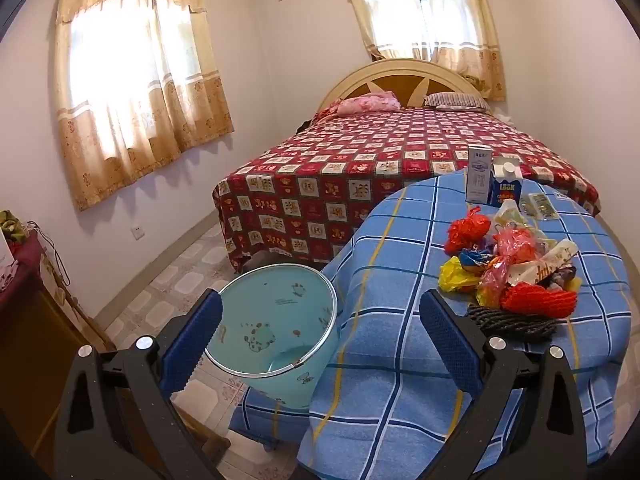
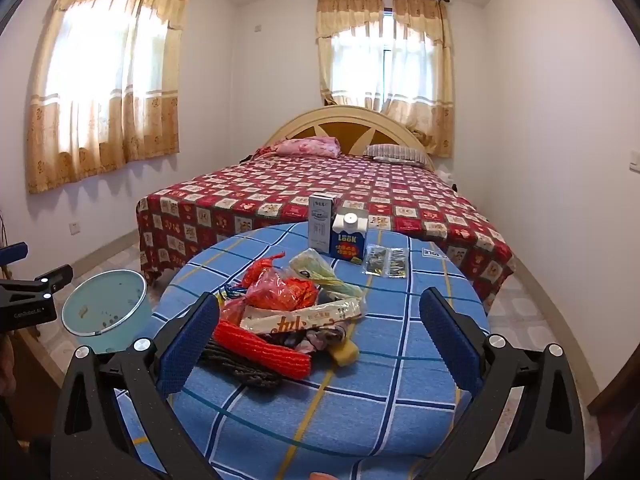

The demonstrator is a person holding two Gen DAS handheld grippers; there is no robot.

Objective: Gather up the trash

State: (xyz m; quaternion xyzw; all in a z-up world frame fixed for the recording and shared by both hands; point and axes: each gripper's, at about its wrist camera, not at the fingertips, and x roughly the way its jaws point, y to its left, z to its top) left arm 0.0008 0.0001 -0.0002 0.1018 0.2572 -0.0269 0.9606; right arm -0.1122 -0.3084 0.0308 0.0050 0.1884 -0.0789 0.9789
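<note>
Both tongs, left (image 1: 320, 332) and right (image 2: 320, 332), spread, empty; trash heap (image 2: 288, 312) overlapping, contents unclear.

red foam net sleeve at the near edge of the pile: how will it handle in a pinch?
The red foam net sleeve looks like open mesh, so it probably squashes and flops. Likely very light. It rests on the dark mesh pad beside wrappers, so lifting may drag neighbours.
</note>
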